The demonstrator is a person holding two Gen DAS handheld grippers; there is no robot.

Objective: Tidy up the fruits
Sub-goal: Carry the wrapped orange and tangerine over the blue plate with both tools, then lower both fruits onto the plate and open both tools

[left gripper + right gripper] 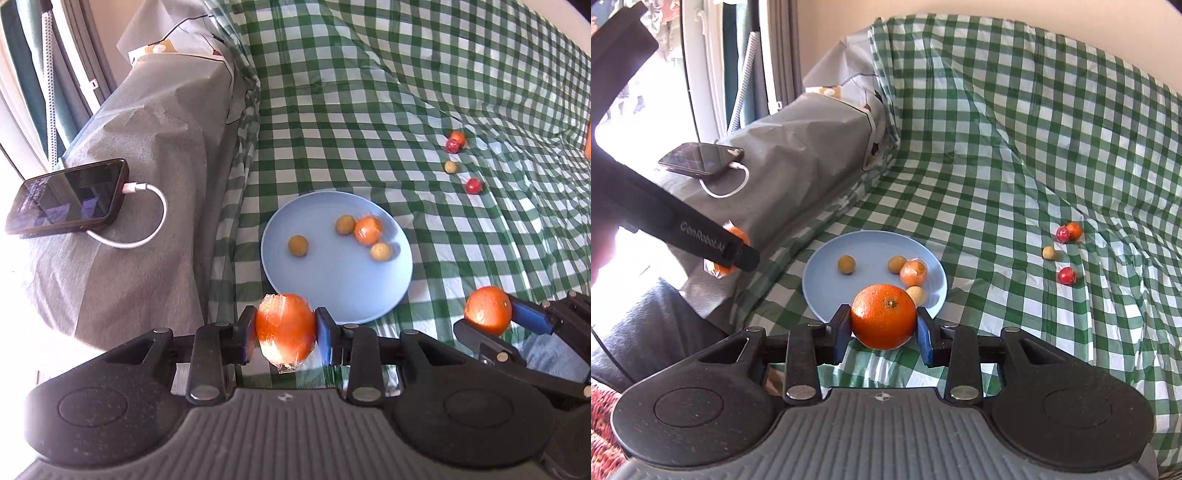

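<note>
My left gripper (285,334) is shut on a plastic-wrapped orange (285,328), held just short of the near rim of a light blue plate (332,280). My right gripper (882,326) is shut on a bare orange (883,315) at the plate's (827,273) near edge; it also shows in the left wrist view (487,310). On the plate lie a small wrapped orange (368,230) and three small tan fruits (297,245). Loose on the green checked cloth to the right are two red fruits (1066,275), a tan one (1048,253) and a small orange one (1073,230).
A grey-covered raised block (147,155) stands left of the plate, with a black phone (66,197) and its white charging cable (147,221) on top. The checked cloth (369,92) rises in folds behind. A window with curtains is at the far left.
</note>
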